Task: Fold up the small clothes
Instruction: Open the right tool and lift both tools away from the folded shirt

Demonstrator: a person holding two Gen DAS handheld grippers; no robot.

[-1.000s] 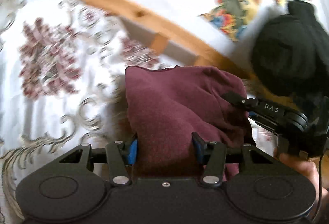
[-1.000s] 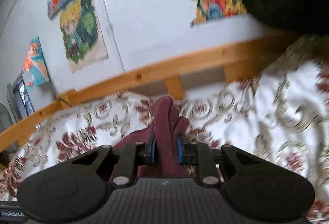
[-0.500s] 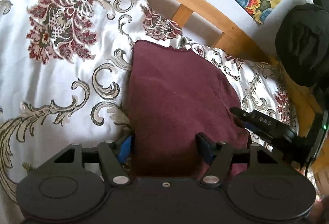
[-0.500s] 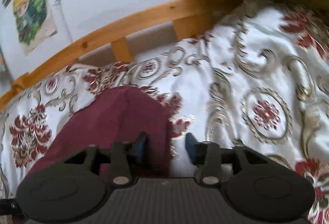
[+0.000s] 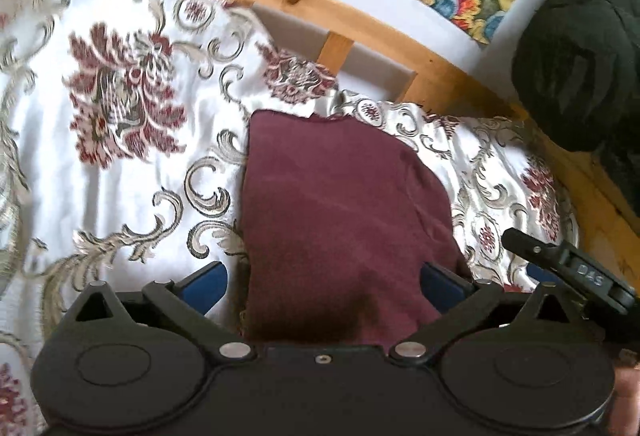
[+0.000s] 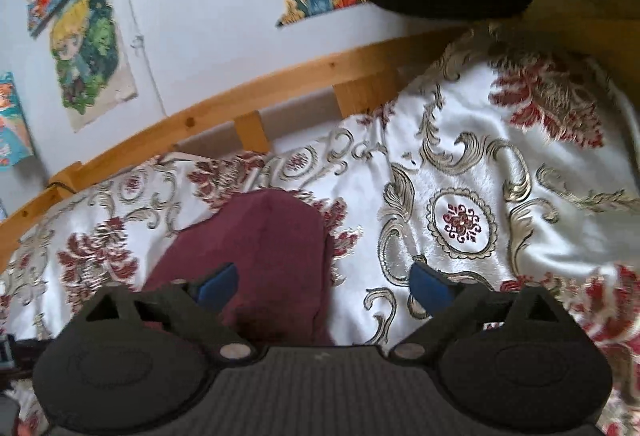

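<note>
Both grippers' fingers [image 5: 204, 282] opening, maroon cloth [image 5: 340, 220] released

Both wrist cams low over the bed [image 5: 120, 172], tilted down toward the rail [image 6: 224, 116] and wall; shared: the maroon cloth [image 5: 340, 220], close up.

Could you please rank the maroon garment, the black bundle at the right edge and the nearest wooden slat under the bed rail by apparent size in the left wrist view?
1. Maroon garment, largest, though nearest the camera.
2. Black bundle, cut off by the edge, so uncertain.
3. Wooden slat, clearly smallest.
</note>
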